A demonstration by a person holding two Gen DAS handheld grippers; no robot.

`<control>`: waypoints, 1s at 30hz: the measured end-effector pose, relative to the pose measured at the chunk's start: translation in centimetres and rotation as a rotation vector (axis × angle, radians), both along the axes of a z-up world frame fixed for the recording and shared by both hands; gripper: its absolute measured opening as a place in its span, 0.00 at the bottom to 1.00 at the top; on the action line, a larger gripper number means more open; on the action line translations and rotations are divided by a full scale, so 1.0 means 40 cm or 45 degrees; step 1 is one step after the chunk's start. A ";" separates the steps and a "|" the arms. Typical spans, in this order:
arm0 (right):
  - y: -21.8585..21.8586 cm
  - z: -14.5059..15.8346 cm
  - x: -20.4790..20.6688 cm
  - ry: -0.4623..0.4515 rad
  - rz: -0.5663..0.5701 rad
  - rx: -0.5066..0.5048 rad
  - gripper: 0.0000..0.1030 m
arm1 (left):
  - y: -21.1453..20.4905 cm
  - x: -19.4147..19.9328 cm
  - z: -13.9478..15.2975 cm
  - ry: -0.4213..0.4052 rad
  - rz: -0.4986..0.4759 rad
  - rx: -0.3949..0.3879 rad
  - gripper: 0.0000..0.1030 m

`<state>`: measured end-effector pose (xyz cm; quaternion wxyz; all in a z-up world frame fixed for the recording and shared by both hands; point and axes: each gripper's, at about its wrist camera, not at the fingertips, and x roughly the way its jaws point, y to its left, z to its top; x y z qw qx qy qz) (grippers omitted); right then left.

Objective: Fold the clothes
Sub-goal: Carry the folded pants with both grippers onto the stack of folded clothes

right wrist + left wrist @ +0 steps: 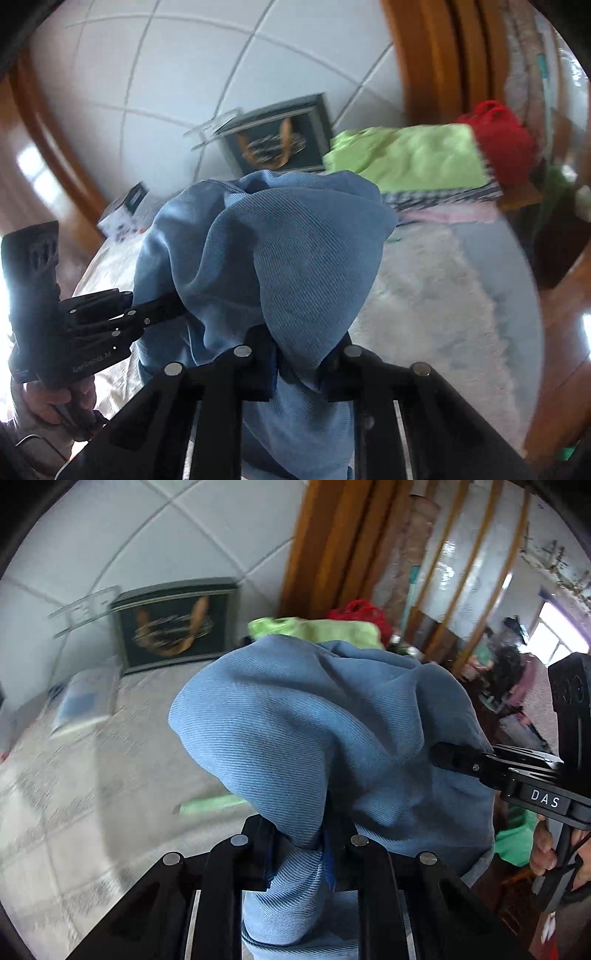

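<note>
- At the middle of both wrist views, a blue garment (314, 716) bulges up in a rounded hump, lifted clear of the pale patterned bed cover (92, 775) behind it.
- Left gripper (314, 843): its jaws are nearly closed and pinch a fold of the blue cloth at 6 o'clock; cloth also spills down between the black linkages.
- Right gripper (301, 367): its jaws are likewise almost closed, clamped on a gathered fold of the same garment (280, 258) at 6 o'clock.
- From the left wrist view, the right gripper (448, 757) comes in from 3 o'clock, its tip buried in the cloth, with a hand (546, 849) on its grip.
- From the right wrist view, the left gripper (173, 308) comes in from 9 o'clock, a hand (55, 398) below it.
- Toward 12 o'clock a dark framed picture (173, 624) leans on the white tiled wall.
- Near 1 o'clock lie a lime-green cloth (406, 158) and a red bundle (502, 140), well apart from the held garment.
</note>
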<state>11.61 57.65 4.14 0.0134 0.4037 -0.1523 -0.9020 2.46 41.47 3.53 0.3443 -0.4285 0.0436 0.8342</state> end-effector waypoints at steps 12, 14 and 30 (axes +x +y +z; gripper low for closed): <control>0.444 0.151 -0.311 0.068 0.035 0.036 0.16 | 0.425 -0.348 0.150 0.075 0.060 0.041 0.19; 0.506 0.155 -0.401 0.051 0.067 0.033 0.16 | 0.474 -0.429 0.147 0.062 0.097 0.025 0.19; 0.718 -0.057 -0.739 -0.137 -0.002 0.082 0.78 | 0.630 -0.703 0.000 0.026 0.319 -0.293 1.00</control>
